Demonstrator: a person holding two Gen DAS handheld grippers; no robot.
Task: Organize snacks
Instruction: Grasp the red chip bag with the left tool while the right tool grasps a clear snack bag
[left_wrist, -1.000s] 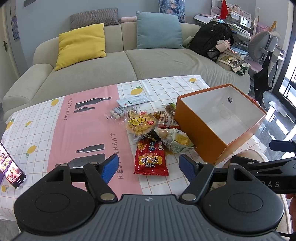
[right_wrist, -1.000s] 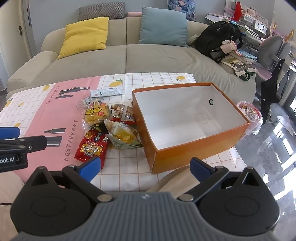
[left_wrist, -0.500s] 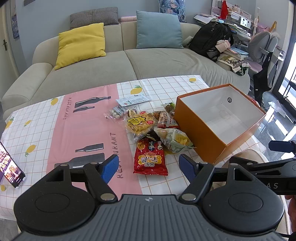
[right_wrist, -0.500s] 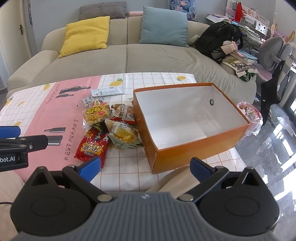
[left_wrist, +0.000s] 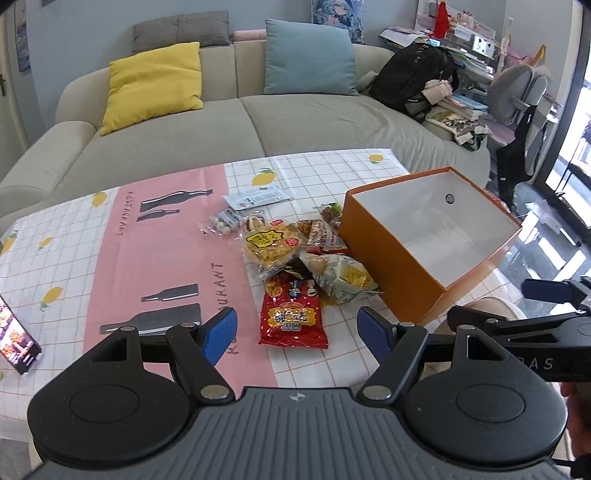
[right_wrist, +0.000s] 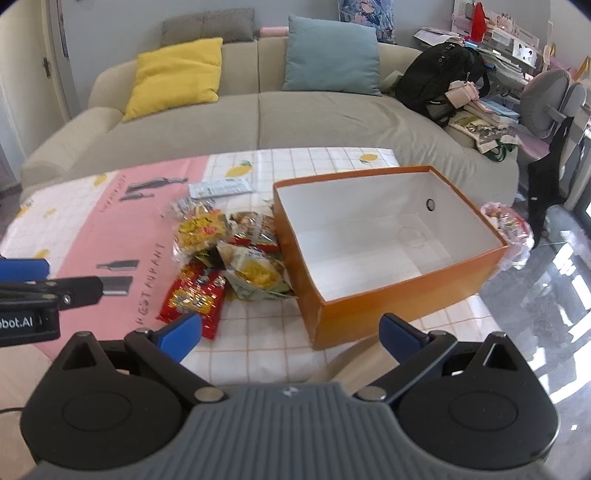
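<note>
A phone with a lit screen leans at the left edge of the surface, which wears a smooth cloth with a pink stripe, white squares and little lemons. The left hand-held gripper hangs over the near edge with its blue pads wide apart and nothing in them. Just past it lies a flat, shiny red snack bag, its long side running from the near edge toward the far edge. Behind it sit a crinkly clear bag of yellow snacks and a puffy green and yellow bag, all bunched in the middle of the surface. Touching the pile on the right stands an orange cardboard box, white inside, its long side slanting toward the far right corner. The right hand-held gripper is wide open too, holding nothing. A soft beige sofa with a yellow pillow and a blue pillow sits behind.
</note>
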